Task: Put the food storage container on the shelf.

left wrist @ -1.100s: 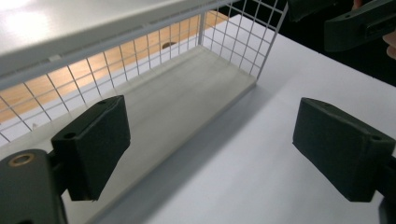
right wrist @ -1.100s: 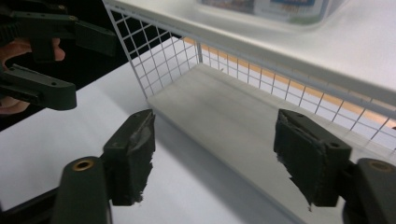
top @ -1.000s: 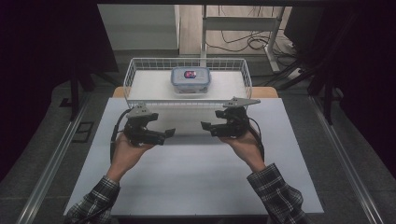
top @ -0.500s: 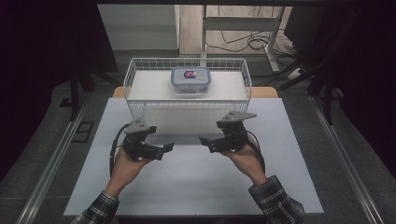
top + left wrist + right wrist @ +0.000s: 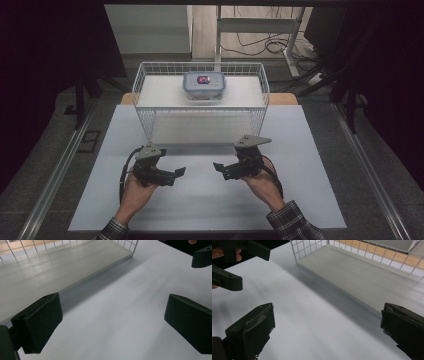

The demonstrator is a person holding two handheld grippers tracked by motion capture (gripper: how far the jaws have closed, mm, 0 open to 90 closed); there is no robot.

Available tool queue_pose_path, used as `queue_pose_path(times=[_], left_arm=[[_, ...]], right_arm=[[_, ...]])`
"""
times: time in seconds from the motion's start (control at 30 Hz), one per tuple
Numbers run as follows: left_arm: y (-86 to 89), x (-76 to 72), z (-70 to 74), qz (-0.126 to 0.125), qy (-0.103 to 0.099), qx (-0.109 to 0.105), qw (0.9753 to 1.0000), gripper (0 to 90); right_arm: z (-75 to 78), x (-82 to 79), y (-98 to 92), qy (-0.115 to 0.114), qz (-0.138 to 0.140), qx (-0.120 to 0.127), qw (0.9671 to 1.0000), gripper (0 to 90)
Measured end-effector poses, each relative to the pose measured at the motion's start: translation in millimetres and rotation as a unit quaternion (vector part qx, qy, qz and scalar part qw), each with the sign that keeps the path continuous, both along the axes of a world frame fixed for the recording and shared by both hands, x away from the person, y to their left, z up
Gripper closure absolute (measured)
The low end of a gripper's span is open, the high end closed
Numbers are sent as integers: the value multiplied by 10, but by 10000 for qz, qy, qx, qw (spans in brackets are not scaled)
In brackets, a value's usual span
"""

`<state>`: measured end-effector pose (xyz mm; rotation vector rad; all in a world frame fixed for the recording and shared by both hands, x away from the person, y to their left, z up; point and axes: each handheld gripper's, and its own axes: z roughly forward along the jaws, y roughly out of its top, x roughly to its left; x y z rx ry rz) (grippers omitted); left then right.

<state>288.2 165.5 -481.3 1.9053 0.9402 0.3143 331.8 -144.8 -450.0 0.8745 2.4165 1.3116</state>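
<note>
A white wire basket (image 5: 142, 97) stands at the far middle of the white table top (image 5: 210, 210). Inside it, at the back, sits a clear food container with a blue lid (image 5: 204, 84). My left gripper (image 5: 175, 175) hovers over the table in front of the basket, pointing right, with its jaws wide apart and nothing between them (image 5: 115, 315). My right gripper (image 5: 222, 171) faces it, pointing left, open and holding nothing (image 5: 327, 325). A short gap separates the two. The basket's grey floor (image 5: 50, 270) (image 5: 362, 272) lies beyond each pair of jaws.
Metal rails (image 5: 55, 175) run along both sides of the table. Behind the basket are a wooden edge (image 5: 282, 98), a metal frame (image 5: 260, 25) and cables on the floor (image 5: 272, 46). The room around is dark.
Both hands have drawn back from the basket's front toward the person. The grippers now sit lower on the table top, still facing each other and open.
</note>
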Motion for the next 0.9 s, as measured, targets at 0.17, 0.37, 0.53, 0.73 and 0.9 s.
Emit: queue_pose_path(times=[0.17,0.37,0.53,0.73,0.9], left_arm=[[23,-109,-61,3,-26,45,10000,0],[76,-263,-89,45,-94,79,9999,0],[121,-364,-96,121,-163,112,9997,0],[164,-462,-123,162,-179,139,9996,0],[207,-541,-164,124,-170,71,9998,0]], right_arm=[[-79,-95,-41,-91,9,-164,9998,0],[-109,-203,-77,-168,-5,-222,9996,0],[-117,-297,-126,-209,-24,-228,9995,0],[-131,-382,-248,-236,-89,-197,9995,0],[-213,-417,-361,-223,-171,-349,9990,0]])
